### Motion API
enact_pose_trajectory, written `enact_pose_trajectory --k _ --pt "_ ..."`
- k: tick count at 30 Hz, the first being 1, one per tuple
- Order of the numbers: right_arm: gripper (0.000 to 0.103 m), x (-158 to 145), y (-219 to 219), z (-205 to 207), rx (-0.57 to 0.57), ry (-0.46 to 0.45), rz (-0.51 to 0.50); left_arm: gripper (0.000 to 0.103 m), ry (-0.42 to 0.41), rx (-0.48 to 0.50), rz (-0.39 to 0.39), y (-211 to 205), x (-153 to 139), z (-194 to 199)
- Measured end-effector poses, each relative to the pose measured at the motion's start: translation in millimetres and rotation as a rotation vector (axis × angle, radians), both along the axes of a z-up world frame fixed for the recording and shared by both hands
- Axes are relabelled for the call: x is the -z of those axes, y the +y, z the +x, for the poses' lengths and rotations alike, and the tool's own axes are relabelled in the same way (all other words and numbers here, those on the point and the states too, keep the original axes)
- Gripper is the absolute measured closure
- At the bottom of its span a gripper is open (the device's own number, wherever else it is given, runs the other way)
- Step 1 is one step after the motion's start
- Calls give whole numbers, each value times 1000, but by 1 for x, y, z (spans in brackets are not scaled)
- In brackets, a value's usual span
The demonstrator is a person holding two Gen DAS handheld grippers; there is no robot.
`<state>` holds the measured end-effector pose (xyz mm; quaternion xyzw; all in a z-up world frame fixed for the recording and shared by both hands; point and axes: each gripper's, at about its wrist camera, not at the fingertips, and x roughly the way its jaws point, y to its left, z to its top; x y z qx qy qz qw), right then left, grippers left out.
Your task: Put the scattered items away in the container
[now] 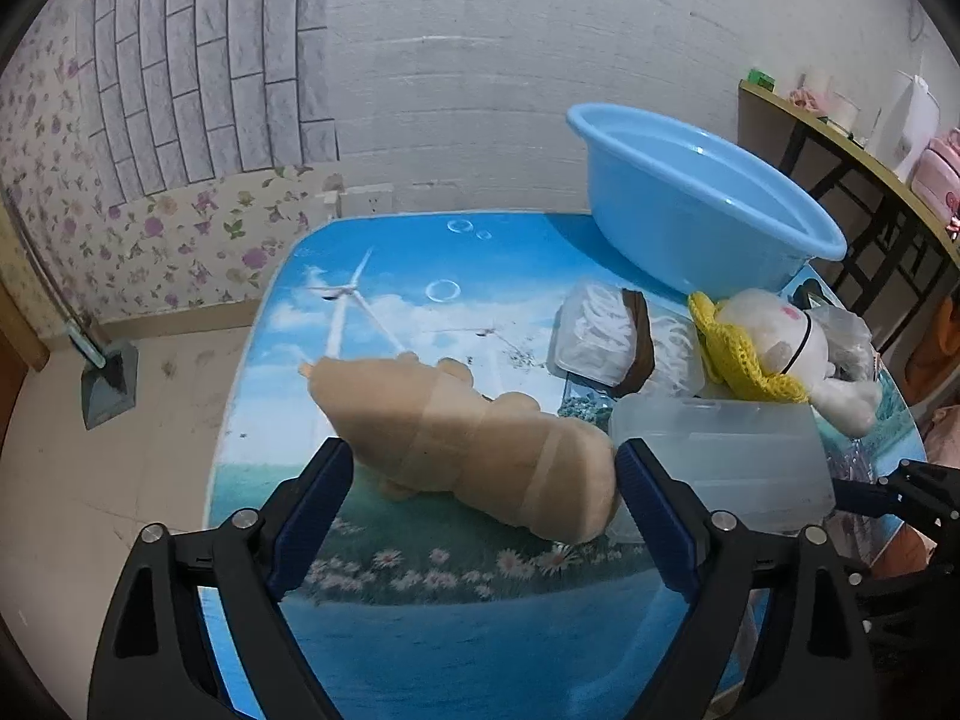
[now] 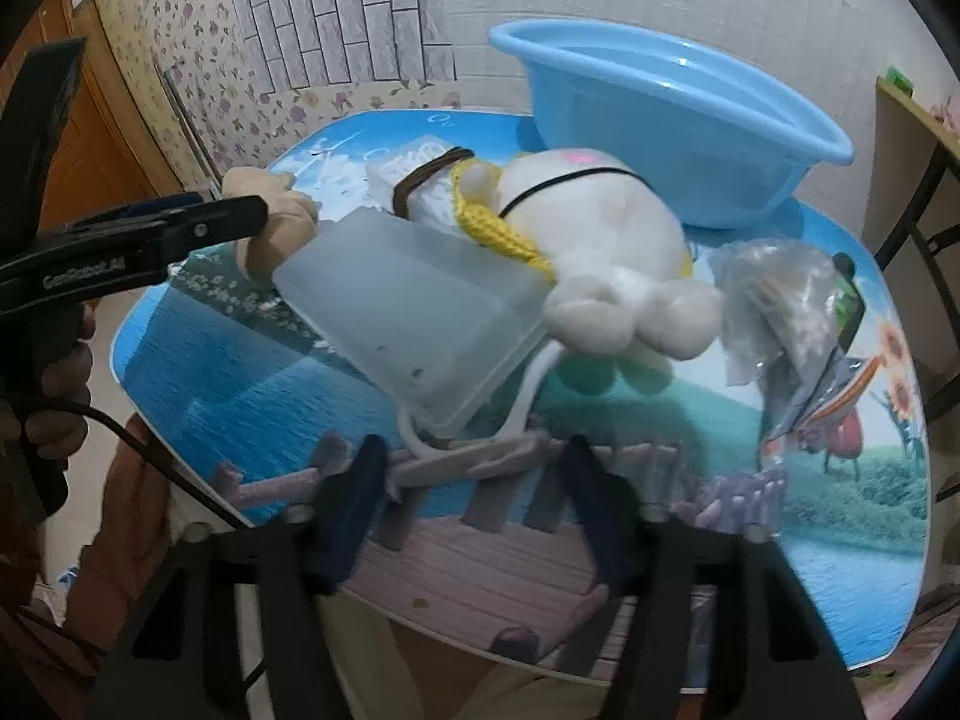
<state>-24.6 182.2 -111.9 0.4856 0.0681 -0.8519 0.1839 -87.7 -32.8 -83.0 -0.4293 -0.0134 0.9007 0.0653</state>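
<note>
the left tool [image 1: 483, 474], released, straddles the tan plush [image 1: 474, 450] on the counter [image 1: 420, 630]; closing off-centre could roll it away. the right tool [image 2: 471, 471], released, frames a white cord [image 2: 528, 384] that may snag the box [image 2: 414, 312]. basin [image 1: 708, 204] sits behind.

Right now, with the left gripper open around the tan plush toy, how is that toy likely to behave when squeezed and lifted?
The tan plush toy looks soft and stuffed, so it will probably compress between the left gripper pads rather than slip. It is long and lies sideways, so its ends may sag when lifted. It seems light for its bulk and unlikely to break if dropped into the blue basin.
</note>
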Motion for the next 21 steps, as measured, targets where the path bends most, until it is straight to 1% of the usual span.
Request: enact_pose_trajectory --k 2,4,5,7,8,9,11,12,21 --pt "56 0 3 -1 0 -5 -8 12 -10 3 16 2 4 -2" --pt "56 -2 4 -1 4 -7 -9 12 -13 10 30 3 6 -2" --pt "56 -2 6 -1 8 -6 -11 17 -9 13 36 2 7 -1" --pt "56 -2 10 0 16 -5 -18 32 2 33 62 3 7 3" --pt "56 -3 12 1 19 -5 -19 49 -3 51 79 4 7 3" --pt "56 -3 14 1 21 -4 -19 53 -8 60 78 5 6 4" --pt "56 -3 18 1 31 -2 -21 58 7 69 45 12 4 8" --pt "56 -4 21 1 38 -2 -25 60 12 74 35 13 3 10" --pt "56 -12 42 6 88 23 -50 62 13 61 9 6 -2 32"
